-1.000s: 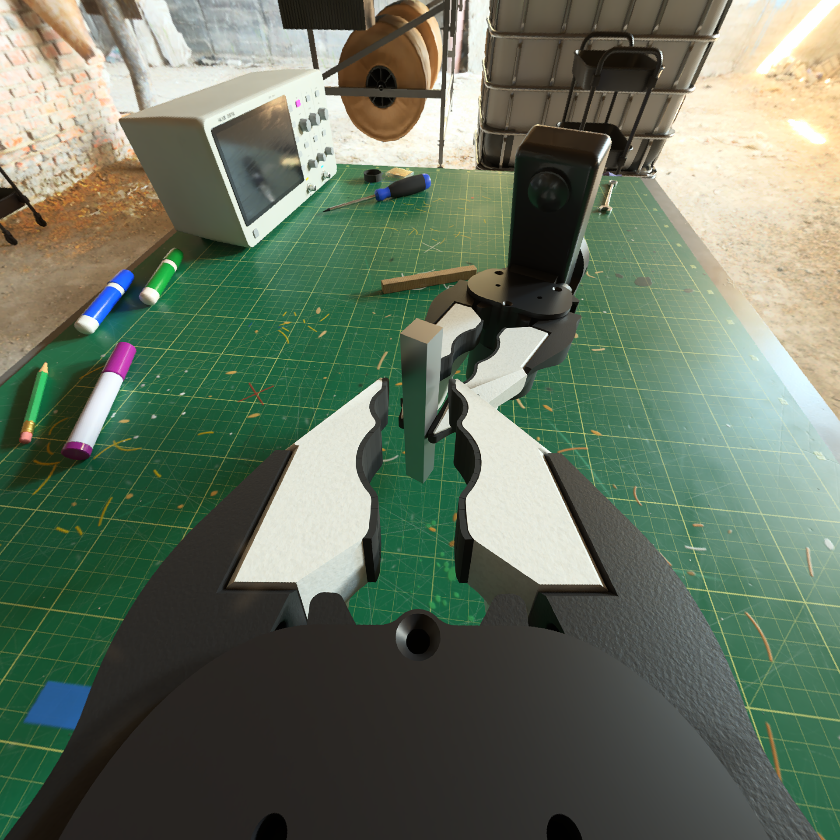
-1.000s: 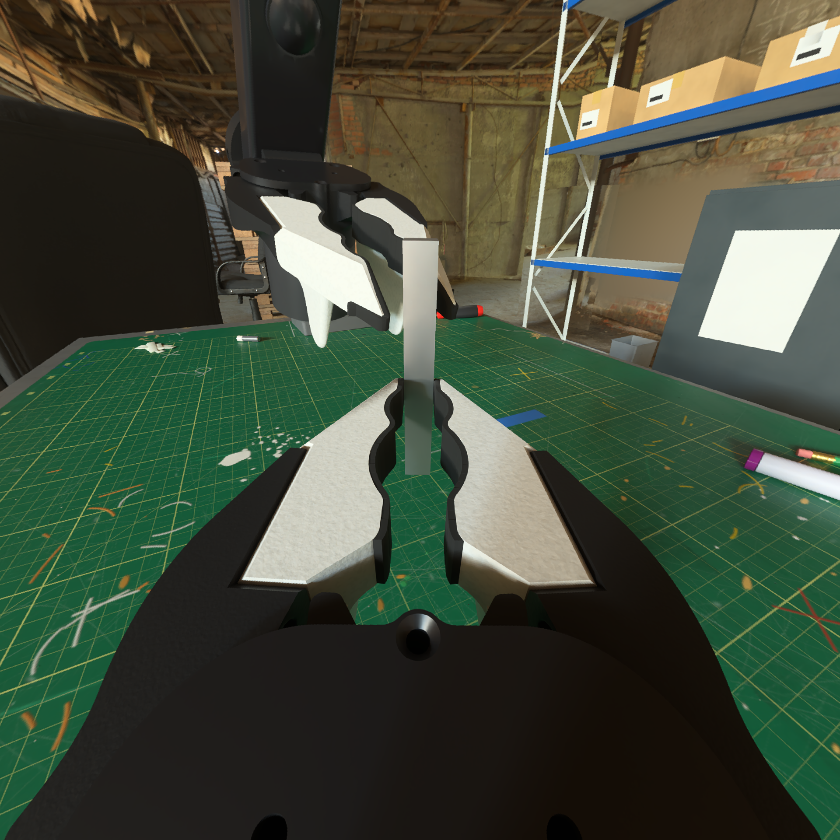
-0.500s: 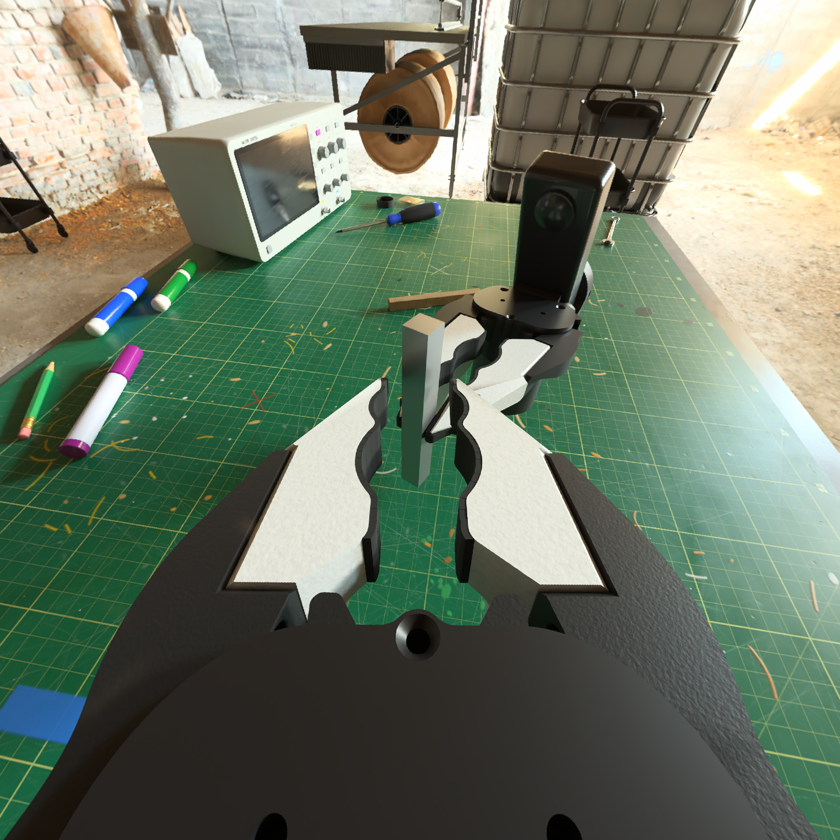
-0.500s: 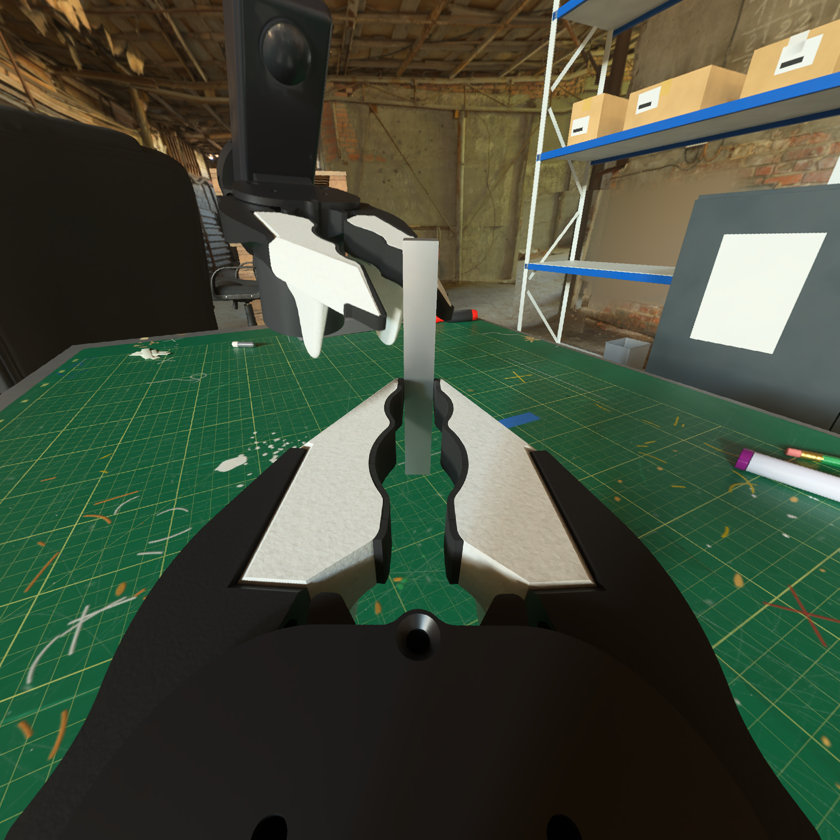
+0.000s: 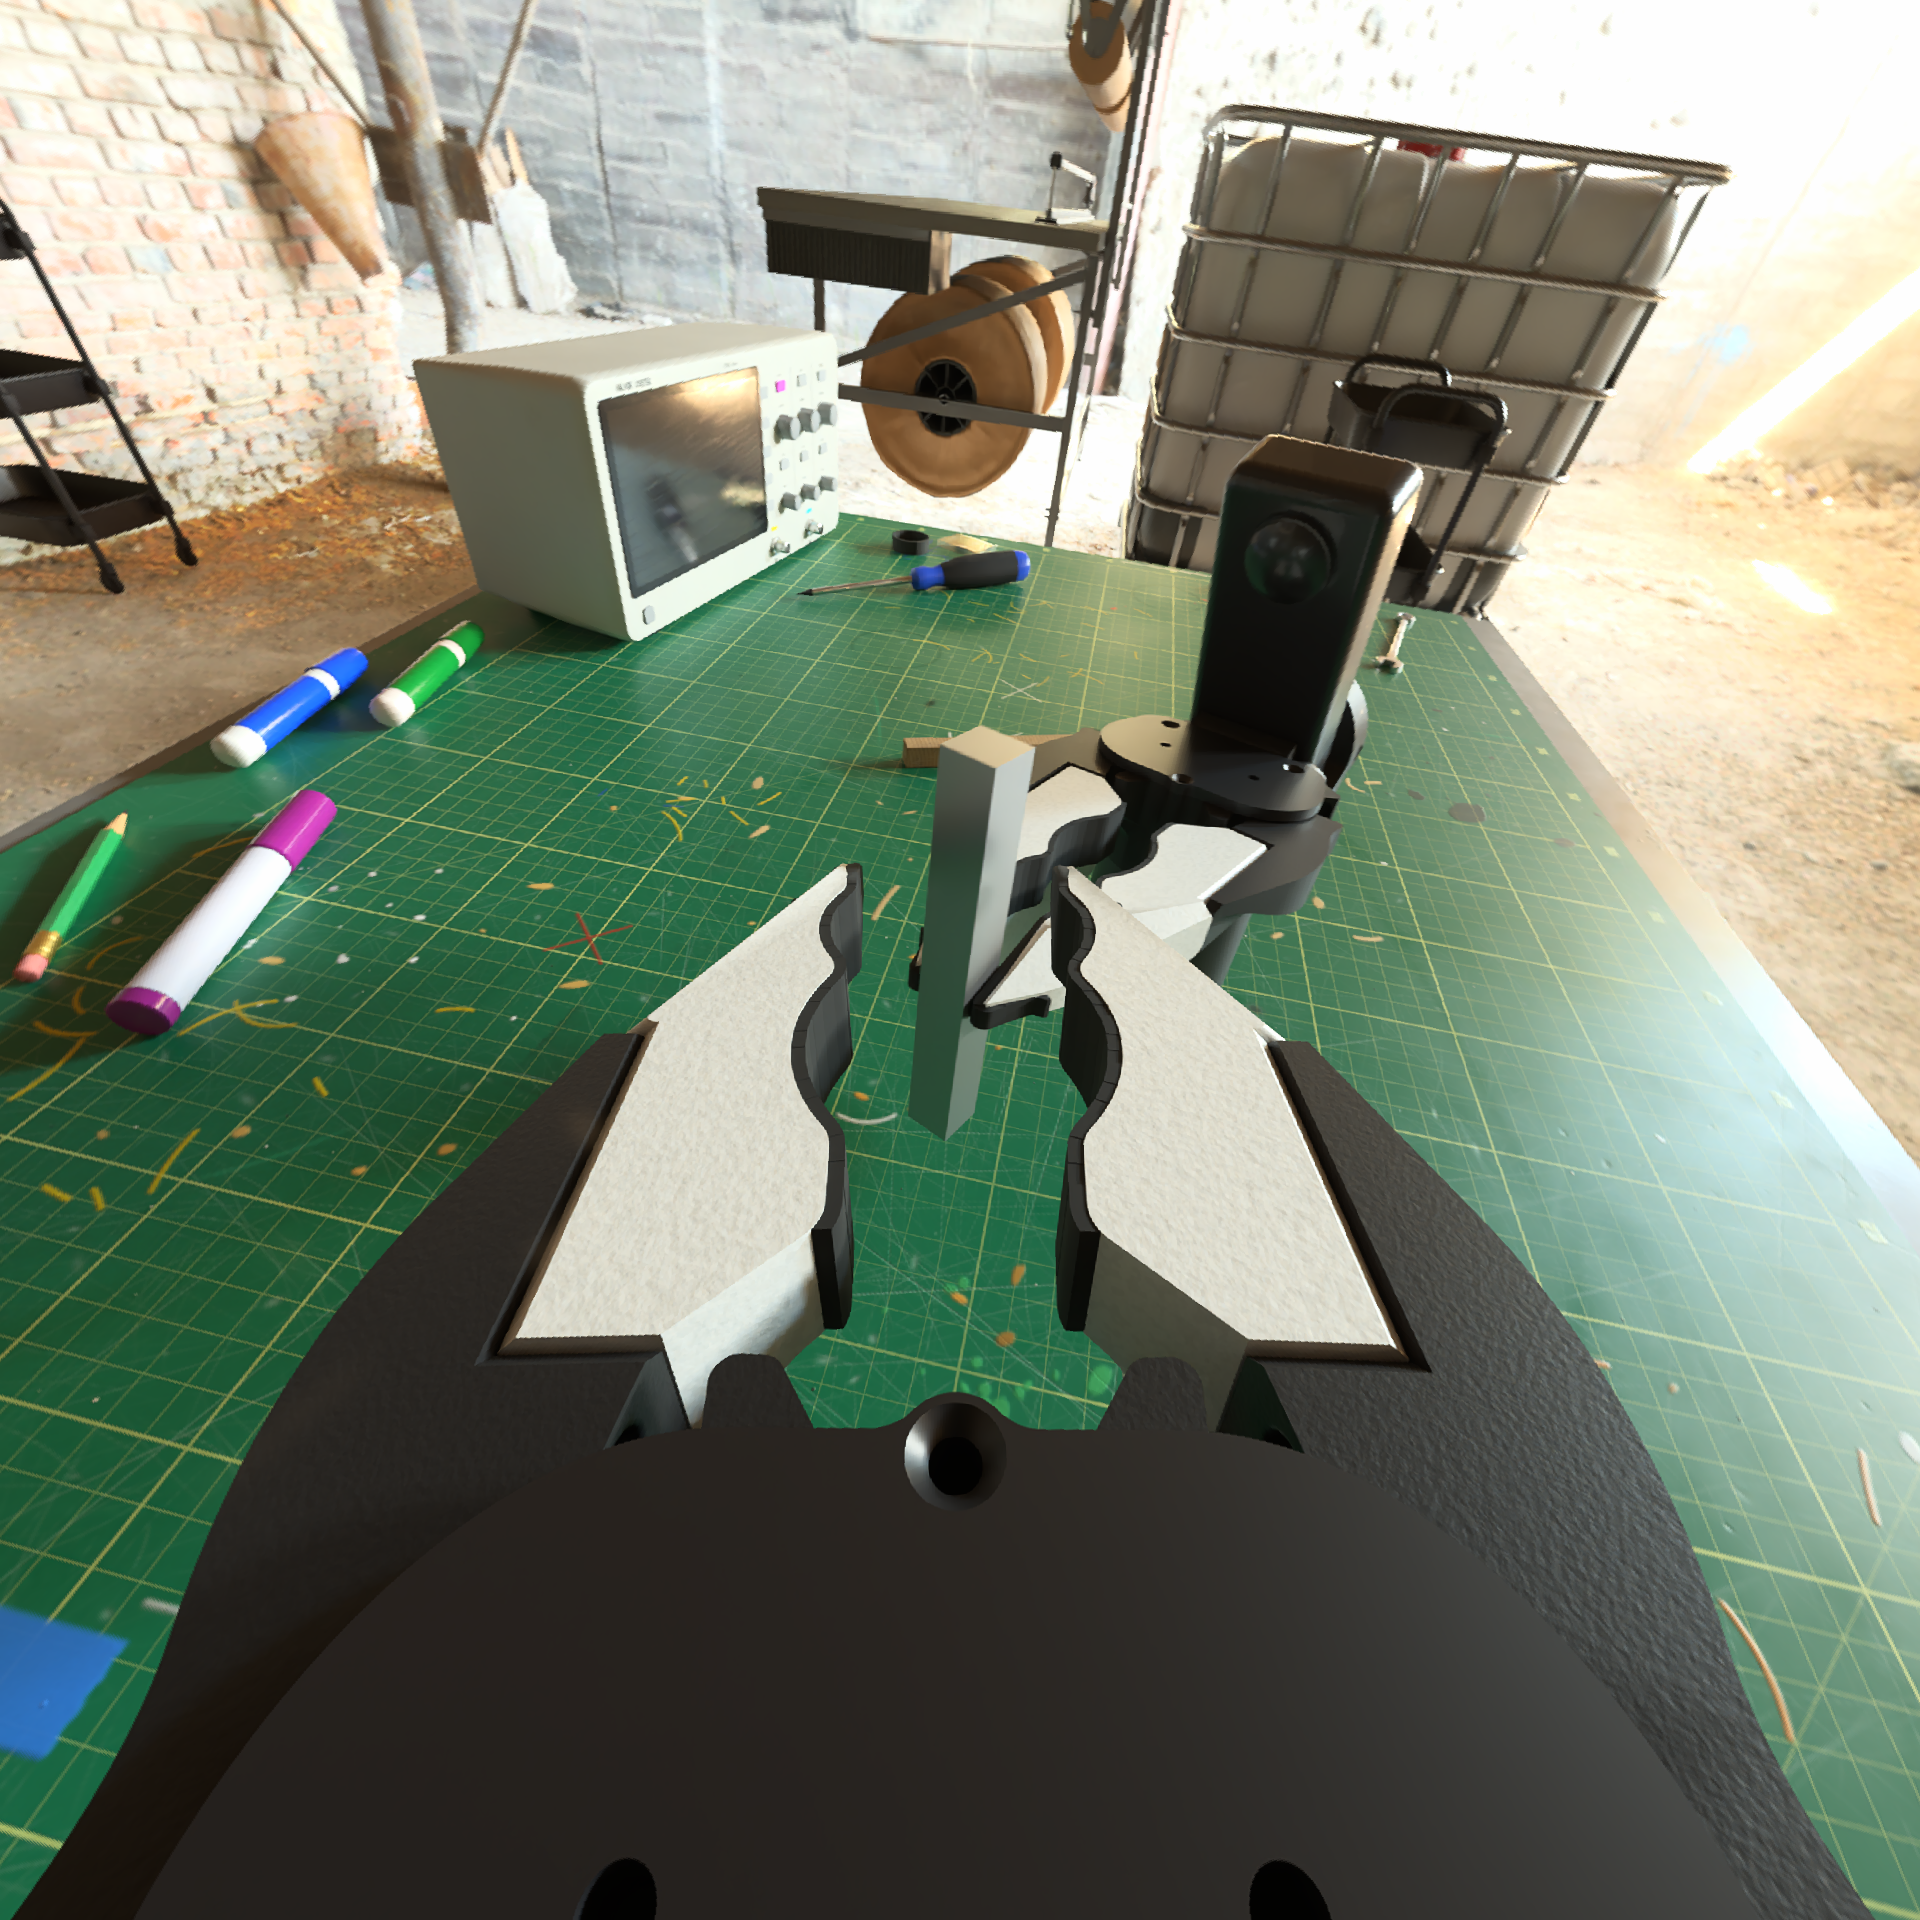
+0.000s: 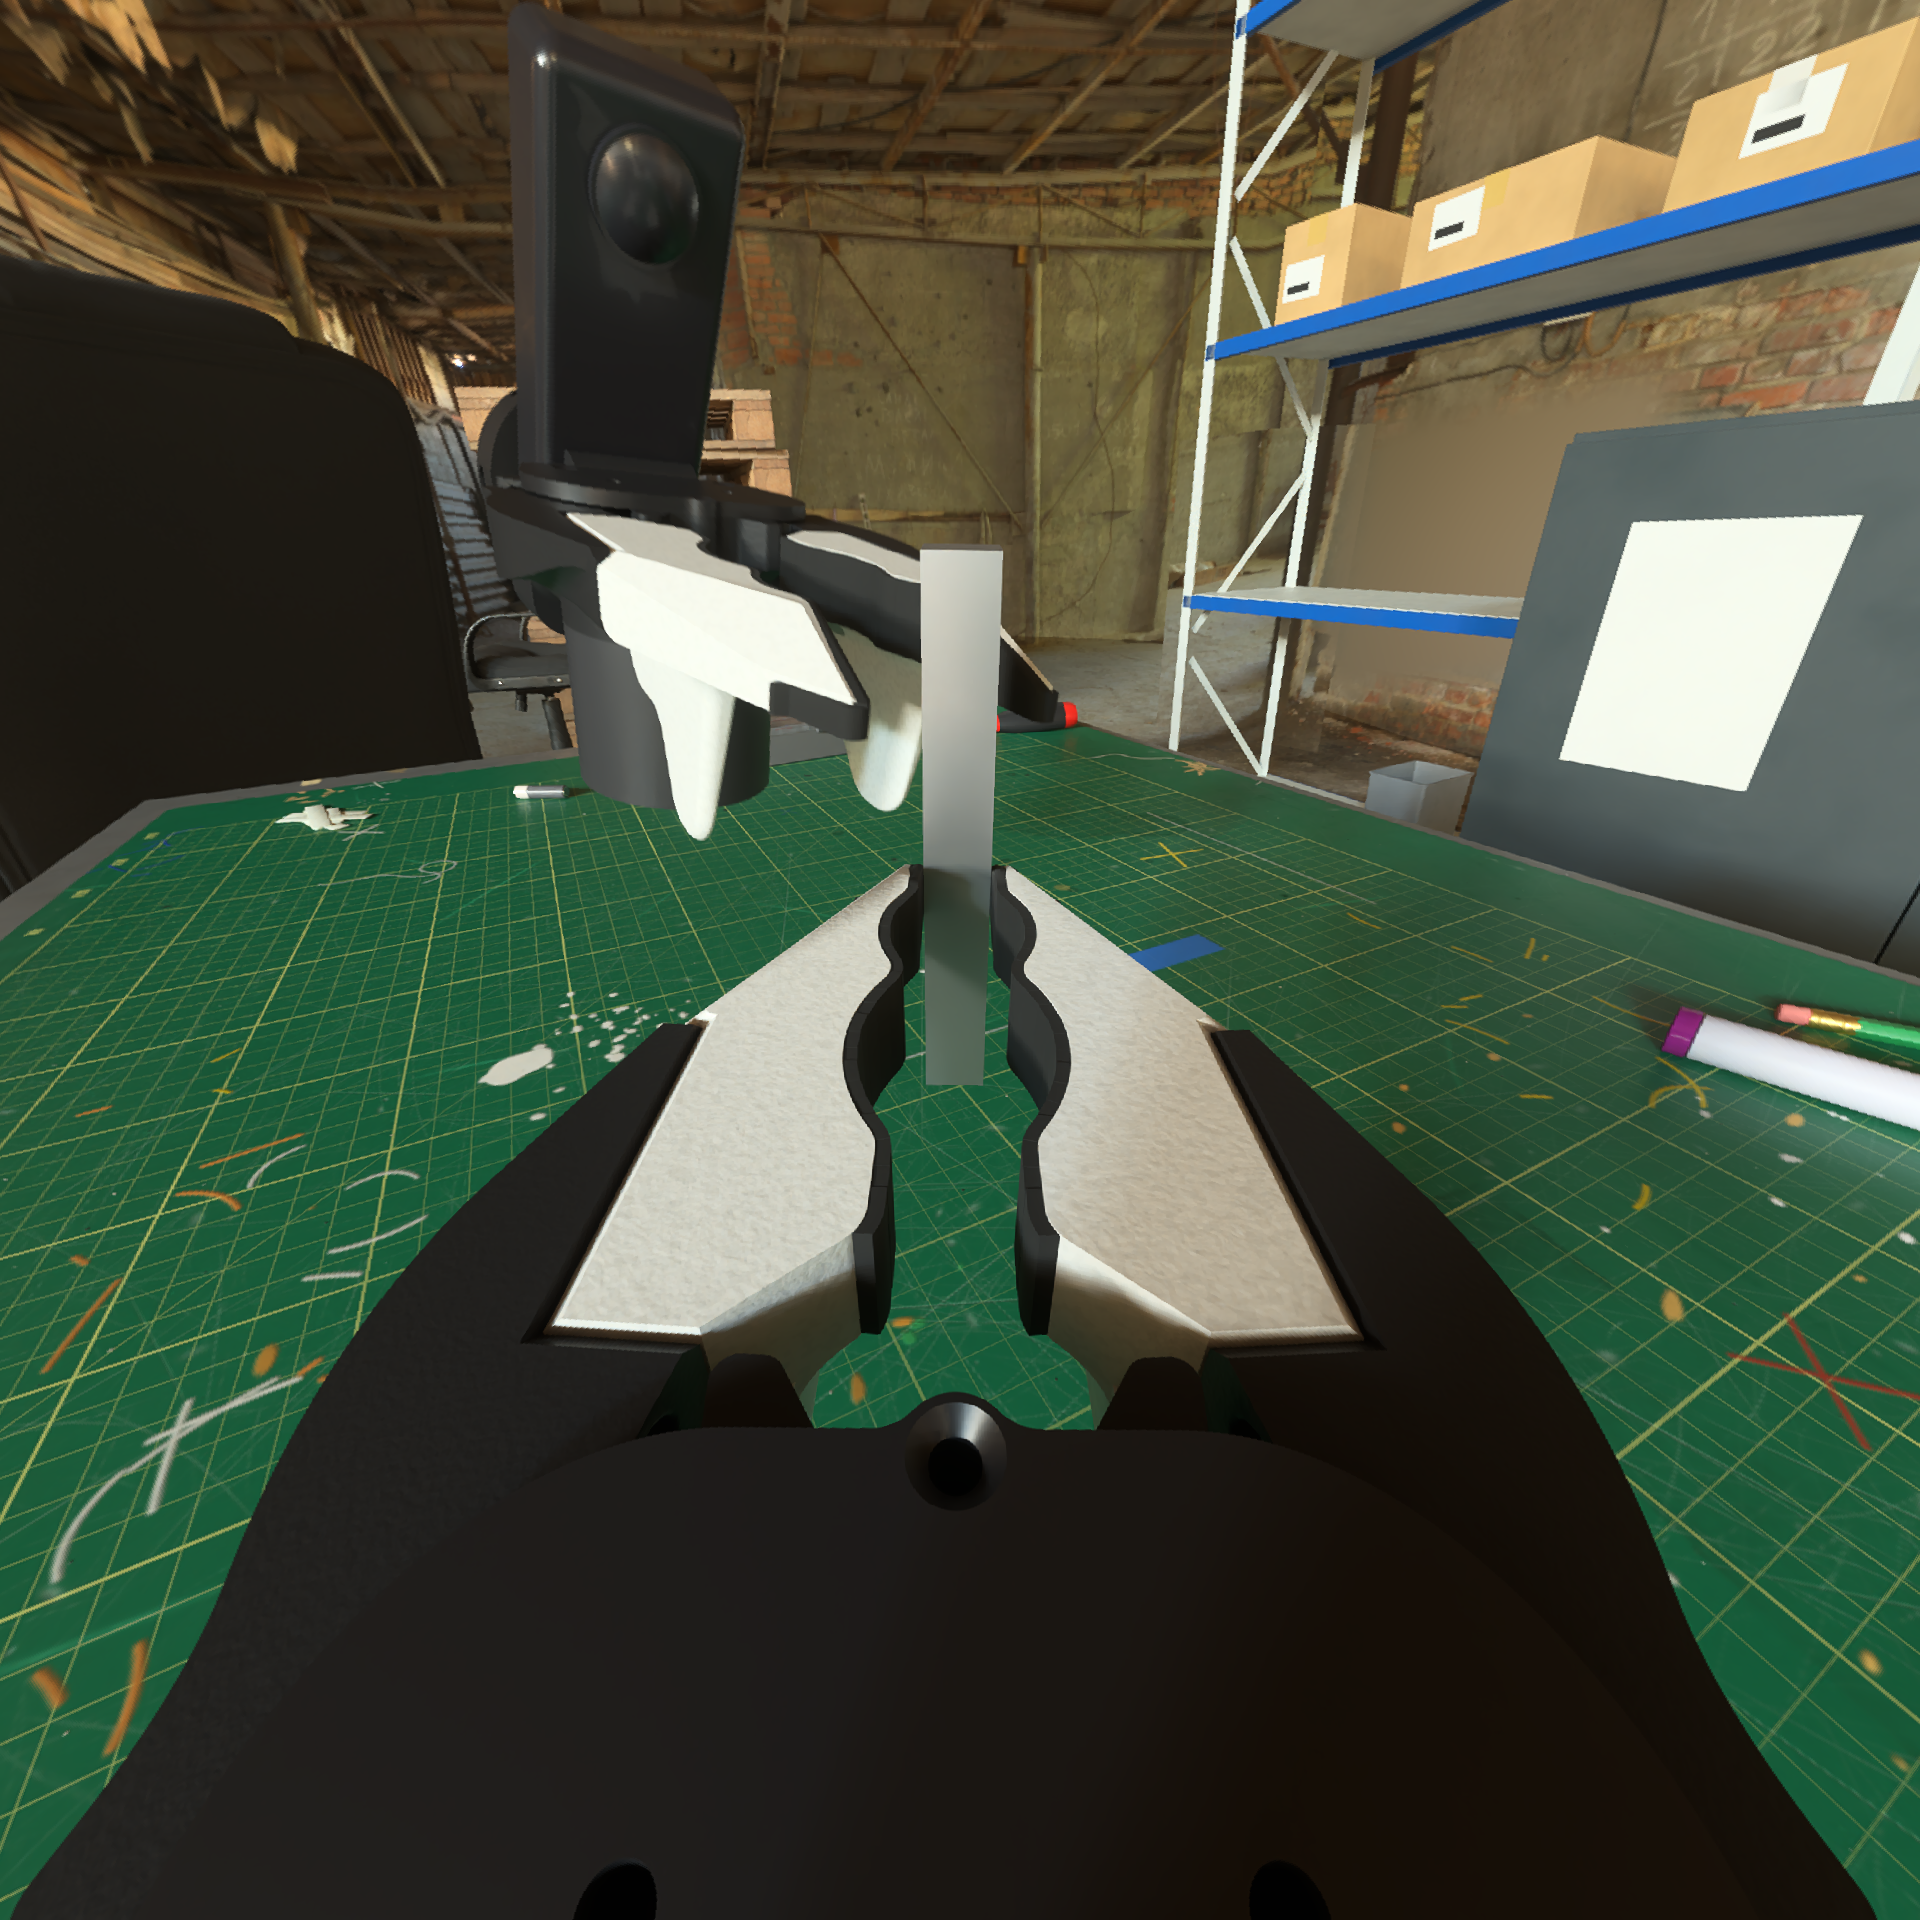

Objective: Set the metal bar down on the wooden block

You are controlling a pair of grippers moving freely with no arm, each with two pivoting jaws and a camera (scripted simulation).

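The grey metal bar [image 6: 954, 727] stands upright in the air over the green mat, and my right gripper [image 6: 956, 873] is shut on its lower part. In the left wrist view the bar [image 5: 971, 883] rises between the fingers of my left gripper [image 5: 958, 878], which is open, with a gap on each side. The right gripper [image 5: 982, 987] faces me from behind the bar. From the right wrist view, the left gripper [image 6: 951, 698] hovers higher, its fingers on either side of the bar's upper part. The flat wooden block [image 5: 923, 750] lies on the mat beyond, mostly hidden by the bar.
An oscilloscope [image 5: 623, 478] stands at the far left, with a screwdriver [image 5: 935, 574] beside it. Blue [image 5: 291, 707], green [image 5: 426, 675] and purple [image 5: 218, 914] markers and a pencil [image 5: 73, 899] lie at the left. The table's right edge [image 5: 1621, 810] is close. A grey cabinet [image 6: 1714, 675] stands off the table.
My left gripper's fingers have parted a little and its view has tipped upward, showing more of the room. The right gripper and the bar have barely moved.
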